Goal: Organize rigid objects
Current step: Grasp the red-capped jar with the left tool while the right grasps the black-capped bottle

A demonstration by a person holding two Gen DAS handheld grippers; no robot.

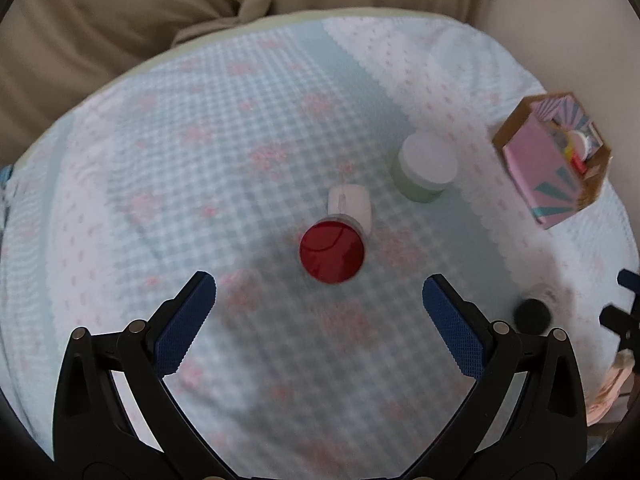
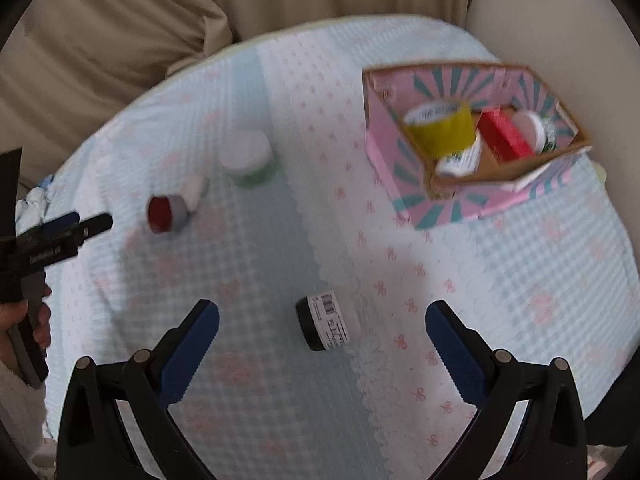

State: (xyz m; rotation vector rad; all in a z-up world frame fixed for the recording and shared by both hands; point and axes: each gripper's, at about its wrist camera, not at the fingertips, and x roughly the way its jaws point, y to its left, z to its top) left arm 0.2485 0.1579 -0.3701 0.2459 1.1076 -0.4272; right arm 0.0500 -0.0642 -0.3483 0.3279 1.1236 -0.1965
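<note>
A white bottle with a red cap lies on the cloth-covered round table, cap toward my left gripper, which is open and just short of it. A green jar with a white lid stands beyond it. A small black jar with a barcode label lies between the open fingers of my right gripper; it shows dark in the left wrist view. The pink and teal box holds a yellow tape roll, a red box and white jars. The red-capped bottle and green jar show at left.
The table has a pale blue checked cloth with pink bows. Beige sofa cushions ring its far side. The left gripper and the hand holding it show at the right wrist view's left edge.
</note>
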